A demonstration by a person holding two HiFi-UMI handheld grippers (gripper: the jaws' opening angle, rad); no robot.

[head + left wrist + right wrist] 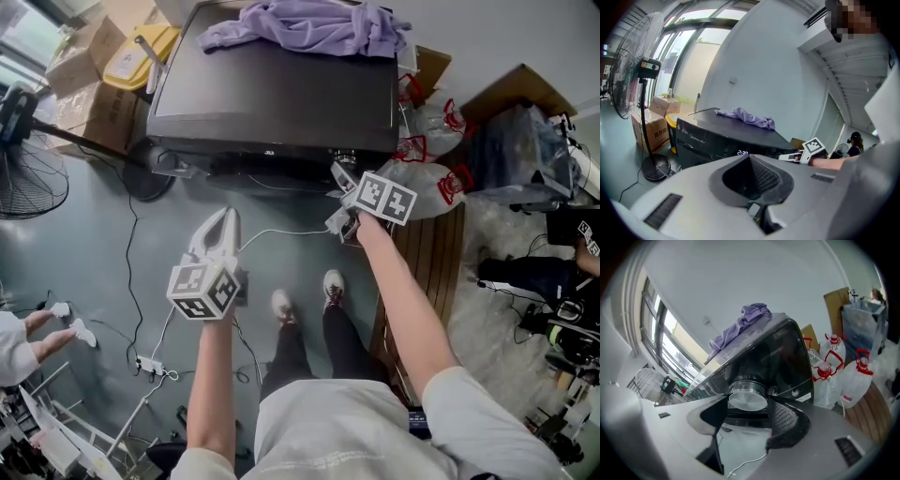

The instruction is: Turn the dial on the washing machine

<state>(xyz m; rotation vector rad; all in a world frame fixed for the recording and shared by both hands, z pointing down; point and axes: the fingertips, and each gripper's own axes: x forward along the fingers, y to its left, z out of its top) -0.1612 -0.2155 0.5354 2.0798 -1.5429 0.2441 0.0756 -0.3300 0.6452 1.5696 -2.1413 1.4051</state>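
Grey floor: one washing machine [272, 94], one dial [746, 393]; right tongs [748, 401] clamp dial, left tongs [223, 220] closed, empty.

This is maybe a work room, not a home: cardboard boxes [89, 89] at ten o'clock, a big fan [28, 183] at nine, cables [291, 231] on the gray floor [75, 272].

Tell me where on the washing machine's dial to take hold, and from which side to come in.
Grip the dial by its round rim, one pad on each side, coming straight at its flat silver face from the front of the washing machine. It stands out from the dark front panel as a short cylinder, so only the rim offers opposing surfaces.
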